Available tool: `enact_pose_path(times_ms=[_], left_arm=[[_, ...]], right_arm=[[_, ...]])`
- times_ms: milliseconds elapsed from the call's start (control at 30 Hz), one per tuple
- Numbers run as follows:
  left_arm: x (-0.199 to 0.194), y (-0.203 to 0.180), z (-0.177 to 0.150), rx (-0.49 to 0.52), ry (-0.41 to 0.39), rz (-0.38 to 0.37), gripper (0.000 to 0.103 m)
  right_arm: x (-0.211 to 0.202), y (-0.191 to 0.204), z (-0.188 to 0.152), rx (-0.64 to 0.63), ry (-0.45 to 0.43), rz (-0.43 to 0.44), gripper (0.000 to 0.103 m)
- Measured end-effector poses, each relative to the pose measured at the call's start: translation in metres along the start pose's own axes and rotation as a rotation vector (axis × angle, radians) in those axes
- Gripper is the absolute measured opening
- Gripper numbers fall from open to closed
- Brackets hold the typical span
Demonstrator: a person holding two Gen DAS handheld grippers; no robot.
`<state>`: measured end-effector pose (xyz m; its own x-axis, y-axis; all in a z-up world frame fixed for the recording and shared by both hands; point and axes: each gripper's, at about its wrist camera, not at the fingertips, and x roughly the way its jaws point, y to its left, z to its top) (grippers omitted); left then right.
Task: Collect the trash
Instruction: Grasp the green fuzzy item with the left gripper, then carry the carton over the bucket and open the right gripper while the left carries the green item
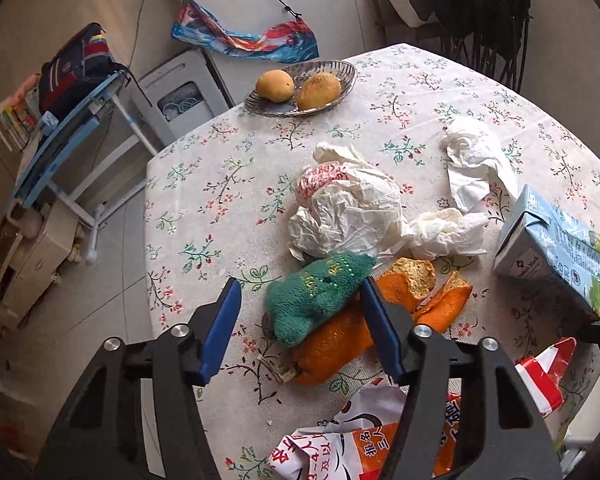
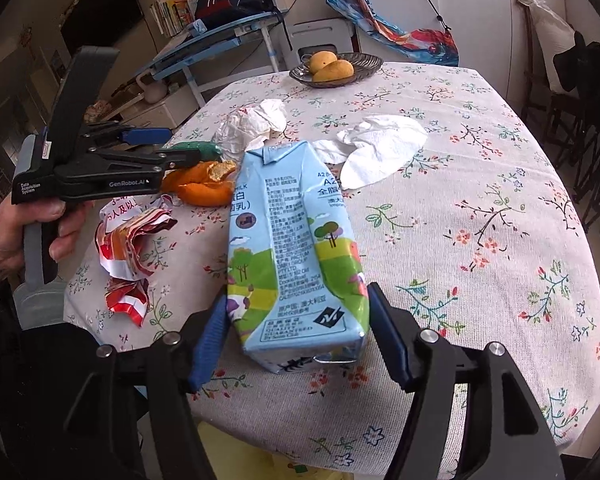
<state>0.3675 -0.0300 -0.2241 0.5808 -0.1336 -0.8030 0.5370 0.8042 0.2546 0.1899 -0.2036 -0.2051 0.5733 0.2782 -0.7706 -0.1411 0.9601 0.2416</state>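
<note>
Left claw (image 1: 300,300): blue-padded jaws stand apart around a small green plush toy (image 1: 318,294) lying on the bench. The right pad touches or nearly touches the toy's end; the left pad is clear of it, so no grip yet. The toy rests partly on a pile of orange peel pieces (image 1: 380,312).

Right claw (image 2: 296,316): jaws stand on both sides of the base of a crushed pale-blue milk carton (image 2: 292,248), which lies lengthwise on the bench. The left pad meets the carton's side; at the right pad I cannot tell whether there is contact.

Taking the carton as landmark:
- beyond its far end, a crumpled white paper wrapper (image 1: 348,204) with red print;
- beside that, toward the right claw's side, white tissue sheets (image 2: 380,144);
- on the left claw's side, just past the peel, crumpled red-and-white foil packaging (image 2: 128,248) near the bench edge;
- well beyond, at the far edge, a glass dish (image 1: 340,70) holding two yellow-orange fruits (image 1: 300,86).

The bench (image 2: 480,220) carries a floral cloth.

A person's hand (image 2: 4,232) holds the left claw's handle.
</note>
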Motion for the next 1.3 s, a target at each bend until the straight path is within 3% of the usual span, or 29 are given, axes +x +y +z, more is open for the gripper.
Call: enact_pose_path(times_ms=[200, 300, 433, 667, 1033, 1300], left_arm=[[0.002, 0.007, 0.0, -0.074, 0.004, -0.037, 0.024], [-0.003, 0.023, -0.002, -0.172, -0.015, -0.05, 0.021], [-0.016, 0.048, -0.009, -0.294, -0.048, -0.074, 0.02], [-0.068, 0.062, -0.027, -0.406, -0.141, -0.072, 0.02], [-0.129, 0.017, -0.057, -0.468, -0.172, 0.007, 0.021], [-0.172, -0.02, -0.065, -0.438, -0.207, 0.049, 0.021]], right_arm=[[0.004, -0.001, 0.004, -0.004, -0.007, -0.012, 0.06], [0.003, -0.004, 0.005, 0.013, -0.012, 0.002, 0.059], [-0.002, -0.009, 0.004, 0.045, -0.022, 0.018, 0.059], [-0.006, -0.022, 0.001, 0.141, -0.035, 0.087, 0.059], [-0.025, -0.02, -0.002, 0.168, -0.083, 0.132, 0.059], [-0.05, -0.016, -0.01, 0.183, -0.133, 0.175, 0.059]])
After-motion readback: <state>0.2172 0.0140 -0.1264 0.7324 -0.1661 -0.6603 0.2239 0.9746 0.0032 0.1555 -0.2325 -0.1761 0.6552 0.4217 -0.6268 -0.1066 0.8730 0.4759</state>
